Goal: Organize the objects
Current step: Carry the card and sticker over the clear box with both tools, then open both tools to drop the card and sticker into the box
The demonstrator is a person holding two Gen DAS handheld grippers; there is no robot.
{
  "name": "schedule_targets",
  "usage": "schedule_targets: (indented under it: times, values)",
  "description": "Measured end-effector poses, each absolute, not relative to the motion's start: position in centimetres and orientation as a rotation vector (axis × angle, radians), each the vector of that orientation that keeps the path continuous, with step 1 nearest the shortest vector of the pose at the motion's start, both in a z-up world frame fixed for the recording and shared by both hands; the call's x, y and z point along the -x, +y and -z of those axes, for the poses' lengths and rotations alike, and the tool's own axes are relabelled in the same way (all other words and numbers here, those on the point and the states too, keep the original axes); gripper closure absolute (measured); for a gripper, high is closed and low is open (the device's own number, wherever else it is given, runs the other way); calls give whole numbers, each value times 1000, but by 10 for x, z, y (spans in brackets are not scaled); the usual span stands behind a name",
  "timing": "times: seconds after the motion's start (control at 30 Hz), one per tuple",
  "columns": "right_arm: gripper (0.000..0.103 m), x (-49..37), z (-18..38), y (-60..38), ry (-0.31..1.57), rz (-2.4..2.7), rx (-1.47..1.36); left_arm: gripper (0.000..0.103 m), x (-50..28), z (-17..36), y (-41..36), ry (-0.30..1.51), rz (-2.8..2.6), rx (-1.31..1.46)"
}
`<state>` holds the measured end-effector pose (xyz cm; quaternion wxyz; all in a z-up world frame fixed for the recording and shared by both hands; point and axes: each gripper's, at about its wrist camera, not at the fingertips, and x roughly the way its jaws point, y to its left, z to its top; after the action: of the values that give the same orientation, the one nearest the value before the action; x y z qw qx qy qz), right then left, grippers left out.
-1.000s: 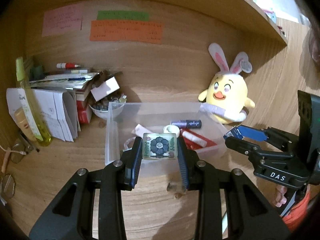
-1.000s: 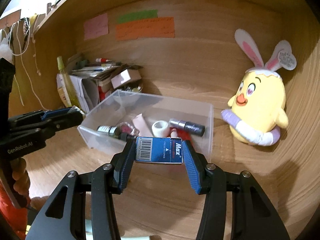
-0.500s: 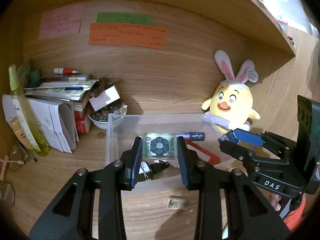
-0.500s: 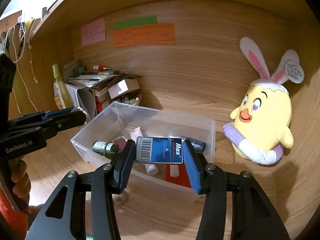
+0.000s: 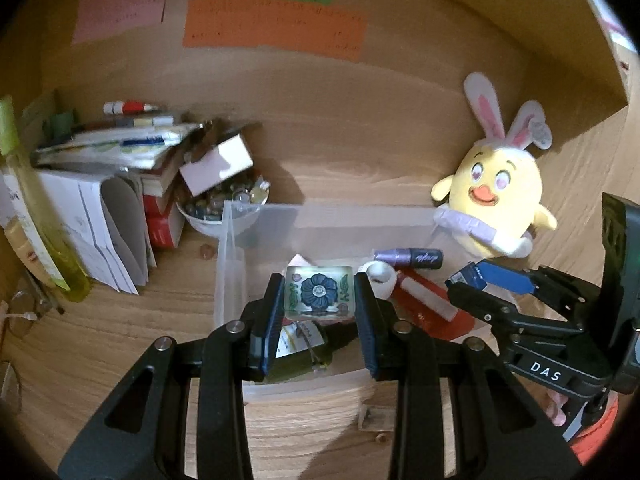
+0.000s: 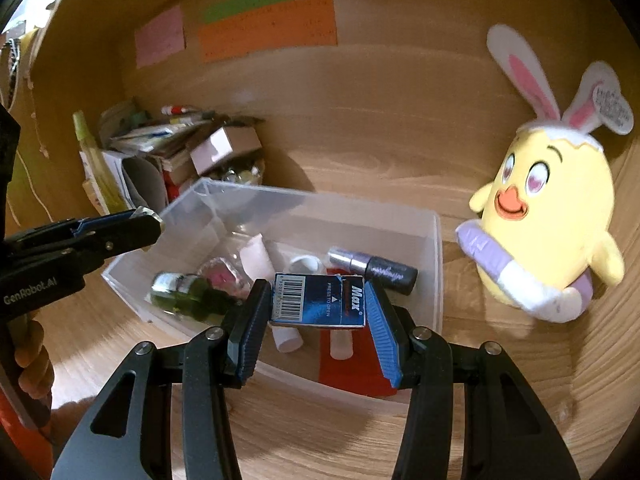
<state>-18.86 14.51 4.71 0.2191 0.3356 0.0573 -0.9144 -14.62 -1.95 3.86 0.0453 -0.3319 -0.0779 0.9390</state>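
The left gripper [image 5: 320, 300] pinches a flower tile [image 5: 319, 291] above the bin [image 5: 228, 264]; at its 3 o'clock, the right gripper [image 6: 318, 312] pinches a blue box [image 6: 319, 300].

**The wooden desk and what stands on it**

We see a wooden desk [image 5: 120, 344] carrying a clear plastic bin [image 5: 228, 272]. Left of the bin lie a white bowl [image 5: 208, 226], stacked papers [image 5: 100, 232] and a yellow-green bottle [image 5: 44, 240]. Right of the bin sits a yellow plush chick [image 6: 548, 216].
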Motion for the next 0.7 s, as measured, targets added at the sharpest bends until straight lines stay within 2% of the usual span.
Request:
schedule_targets:
  times: [0.6,0.7]
  values:
    - [58,200,-26,137,192,2509,-1022,69,161,-13,-18,-261,-2834,1096]
    - [58,202,-26,137,181,2507,-1029,63,159,-15,-19,-264,-2835,1088]
